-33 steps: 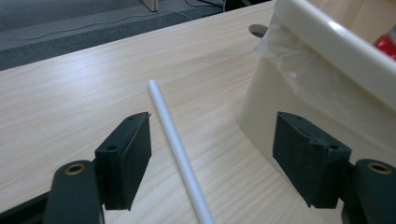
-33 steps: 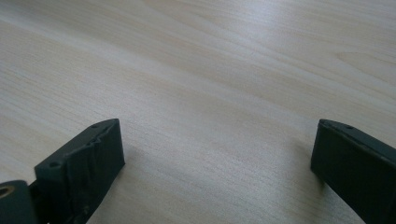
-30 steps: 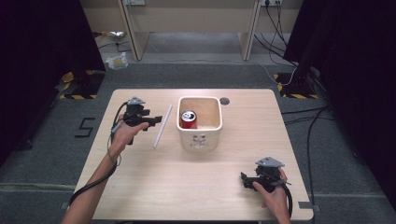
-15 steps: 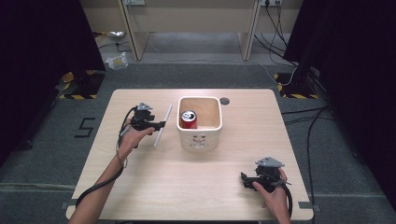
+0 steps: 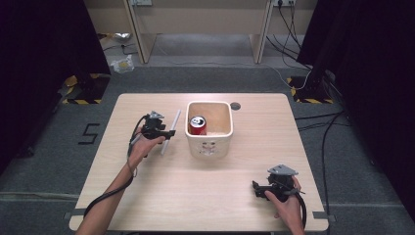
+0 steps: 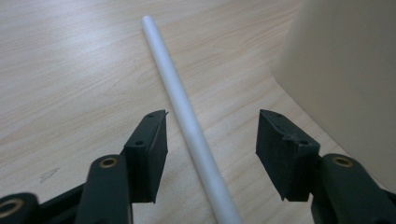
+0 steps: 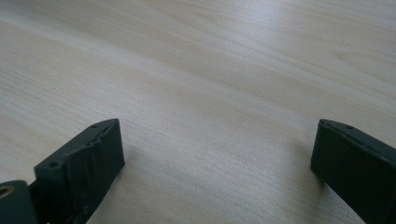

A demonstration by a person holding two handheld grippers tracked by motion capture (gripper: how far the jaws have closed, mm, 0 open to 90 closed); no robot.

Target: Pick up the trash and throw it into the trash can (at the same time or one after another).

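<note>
**White rod between parted jaws beside the tub**

Item 1. Right gripper (image 5: 268, 188): held low at the near right corner of the table (image 5: 210, 200), well apart from everything else. Jaws stand wide apart over bare wood, nothing between them.

Item 2. Left gripper (image 5: 169, 133): held at the left half of the surface, pointing toward the tub. Its jaws have just been closing and stand half parted; the rod lies between them, and neither pad touches it in the left gripper view.

Item 3. White rod (image 6: 184, 109): slim, straight, lying flat on the wood just beside the tub's left wall, running from near to far, tilted slightly toward the tub.

Item 4. Cream tub (image 5: 209, 143): square, open-topped, standing toward the far edge near the middle.

Item 5. Red can (image 5: 197, 125): upright inside the tub, against its left wall.
</note>
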